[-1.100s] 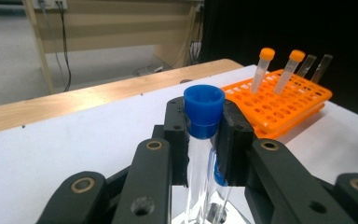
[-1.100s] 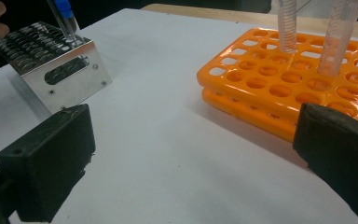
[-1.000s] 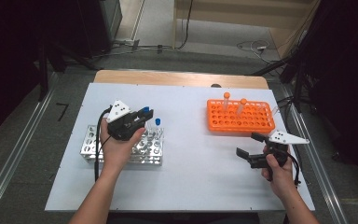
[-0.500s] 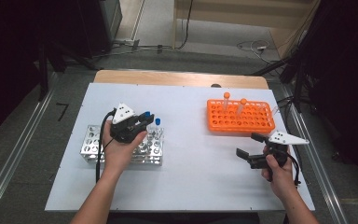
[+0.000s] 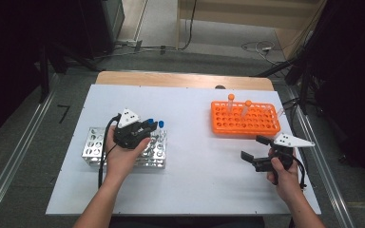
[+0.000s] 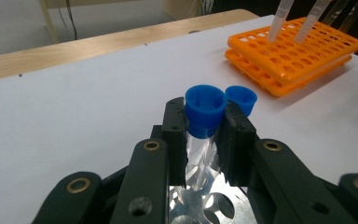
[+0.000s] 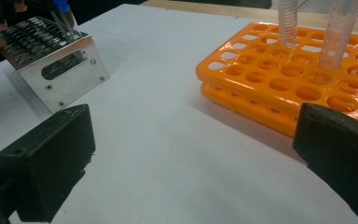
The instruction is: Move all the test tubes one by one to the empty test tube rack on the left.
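A blue-capped tube (image 6: 206, 109) is clamped just under its cap by the left gripper (image 6: 205, 133) above the metal rack (image 5: 93, 151).

A second blue-capped tube (image 6: 241, 98) is seen just beyond it. The right gripper (image 5: 256, 152) is held wide apart and empty over the white table (image 5: 199, 166), near the orange rack (image 5: 244, 122), in which two orange-capped tubes (image 5: 230, 101) are stood.

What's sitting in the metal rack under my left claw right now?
The metal rack holds two blue-capped tubes: the left claw grips one just under its cap, and the other stands behind it. The hand covers the middle holes.
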Demonstrator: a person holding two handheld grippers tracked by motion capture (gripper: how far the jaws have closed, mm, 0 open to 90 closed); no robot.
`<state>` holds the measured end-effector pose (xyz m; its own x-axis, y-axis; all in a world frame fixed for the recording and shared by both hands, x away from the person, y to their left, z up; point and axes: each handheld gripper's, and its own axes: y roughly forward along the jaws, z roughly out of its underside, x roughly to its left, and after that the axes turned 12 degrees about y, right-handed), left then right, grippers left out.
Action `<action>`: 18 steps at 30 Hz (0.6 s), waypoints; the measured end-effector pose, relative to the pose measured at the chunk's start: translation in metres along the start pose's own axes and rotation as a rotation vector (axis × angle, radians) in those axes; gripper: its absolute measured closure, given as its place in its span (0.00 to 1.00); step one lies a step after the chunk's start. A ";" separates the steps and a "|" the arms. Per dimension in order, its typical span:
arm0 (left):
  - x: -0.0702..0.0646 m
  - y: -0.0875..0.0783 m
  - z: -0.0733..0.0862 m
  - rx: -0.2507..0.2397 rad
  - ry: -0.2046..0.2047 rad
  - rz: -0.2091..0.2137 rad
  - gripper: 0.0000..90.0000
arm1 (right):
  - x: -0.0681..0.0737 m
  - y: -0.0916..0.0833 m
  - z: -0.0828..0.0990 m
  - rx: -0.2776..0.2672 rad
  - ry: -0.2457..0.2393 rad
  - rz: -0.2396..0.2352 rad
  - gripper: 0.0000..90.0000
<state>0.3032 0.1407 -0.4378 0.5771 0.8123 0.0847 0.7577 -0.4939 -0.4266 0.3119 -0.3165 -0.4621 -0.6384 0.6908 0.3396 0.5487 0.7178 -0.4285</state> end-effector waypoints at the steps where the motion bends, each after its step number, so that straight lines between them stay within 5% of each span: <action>1: 0.000 0.000 0.001 0.002 -0.003 0.004 0.83 | 0.000 0.000 0.000 0.001 0.000 0.000 0.00; 14: 0.001 -0.002 0.002 0.001 -0.029 0.036 0.77 | -0.001 0.001 0.001 0.006 -0.001 0.003 0.00; 18: 0.002 -0.011 0.001 -0.061 -0.055 0.042 0.63 | -0.002 0.000 0.000 -0.002 0.002 0.008 0.00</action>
<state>0.2956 0.1482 -0.4342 0.5927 0.8052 0.0175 0.7509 -0.5447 -0.3734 0.3135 -0.3176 -0.4625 -0.6332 0.6965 0.3375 0.5551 0.7126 -0.4291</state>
